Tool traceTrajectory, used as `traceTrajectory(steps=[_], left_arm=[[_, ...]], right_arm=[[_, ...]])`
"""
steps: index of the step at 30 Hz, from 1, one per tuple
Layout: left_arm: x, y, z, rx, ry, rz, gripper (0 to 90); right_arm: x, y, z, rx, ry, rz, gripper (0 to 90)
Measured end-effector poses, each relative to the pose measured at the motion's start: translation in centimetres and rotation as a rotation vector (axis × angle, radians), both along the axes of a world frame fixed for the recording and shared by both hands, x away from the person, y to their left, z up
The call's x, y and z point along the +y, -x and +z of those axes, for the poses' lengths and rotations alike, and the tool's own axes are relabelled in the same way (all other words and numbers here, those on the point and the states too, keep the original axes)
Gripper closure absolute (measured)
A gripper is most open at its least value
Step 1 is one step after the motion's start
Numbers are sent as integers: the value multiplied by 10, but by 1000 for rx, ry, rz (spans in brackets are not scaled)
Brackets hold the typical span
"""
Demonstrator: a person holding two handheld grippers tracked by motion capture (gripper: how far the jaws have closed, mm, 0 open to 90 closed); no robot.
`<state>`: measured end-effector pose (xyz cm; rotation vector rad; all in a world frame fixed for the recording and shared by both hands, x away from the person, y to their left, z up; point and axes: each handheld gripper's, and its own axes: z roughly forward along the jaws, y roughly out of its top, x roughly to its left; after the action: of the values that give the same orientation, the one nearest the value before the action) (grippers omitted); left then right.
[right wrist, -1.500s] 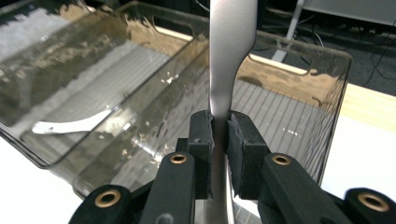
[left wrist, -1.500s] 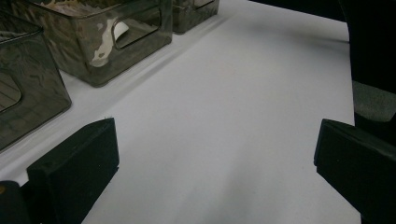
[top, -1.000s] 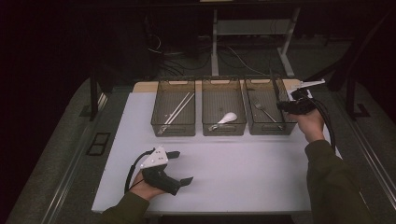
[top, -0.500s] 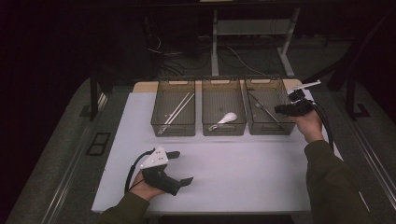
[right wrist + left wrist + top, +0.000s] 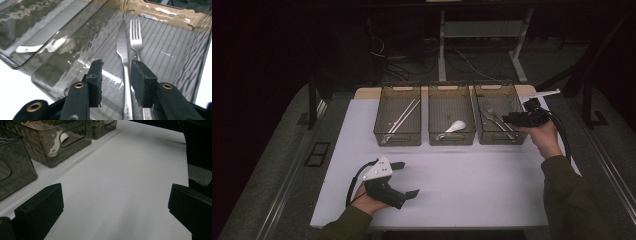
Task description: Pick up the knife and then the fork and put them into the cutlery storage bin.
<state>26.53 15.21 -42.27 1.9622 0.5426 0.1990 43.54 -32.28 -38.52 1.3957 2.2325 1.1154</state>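
Now that our right gripper (image 5: 116,72) has just been opening over the knife (image 5: 125,65) in the bin (image 5: 501,137), nothing between its jaws, we judge it released, while our left gripper (image 5: 404,180) rests open on the tabletop (image 5: 472,185).

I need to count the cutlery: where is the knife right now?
The knife lies flat in the right-hand bin, beside the fork, just under the right gripper.

Knife (image 5: 124,67) handle end cut off by bottom edge, fork (image 5: 136,40) handle hidden behind right tool (image 5: 115,75) jaw. Left bin (image 5: 397,116) contents too small to tell — thin pale sticks, maybe.
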Motion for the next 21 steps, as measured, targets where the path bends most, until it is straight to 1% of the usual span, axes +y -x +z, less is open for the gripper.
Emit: traceTrajectory(steps=[1, 5, 7, 11, 13, 18, 20, 21], left_arm=[[0, 0, 0, 1, 1, 1, 0], [1, 0, 0, -1, -1, -1, 0], [1, 0, 0, 0, -2, -1, 0], [1, 1, 0, -2, -2, -1, 0], [1, 1, 0, -1, -4, -3, 0], [1, 2, 0, -2, -4, -4, 0], [1, 2, 0, -1, -4, -5, 0], [1, 2, 0, 1, -4, -5, 0]], right_arm=[[0, 2, 0, -7, -5, 4, 579], [0, 12, 3, -23, -50, 32, 534], [1, 19, 5, -32, -59, 47, 511], [3, 34, 10, -65, -91, 69, 466], [6, 42, 11, -77, -87, 89, 435], [14, 62, 11, -93, -53, 133, 385], [17, 71, 10, -104, -55, 148, 370], [18, 75, 10, -101, -59, 154, 363]])
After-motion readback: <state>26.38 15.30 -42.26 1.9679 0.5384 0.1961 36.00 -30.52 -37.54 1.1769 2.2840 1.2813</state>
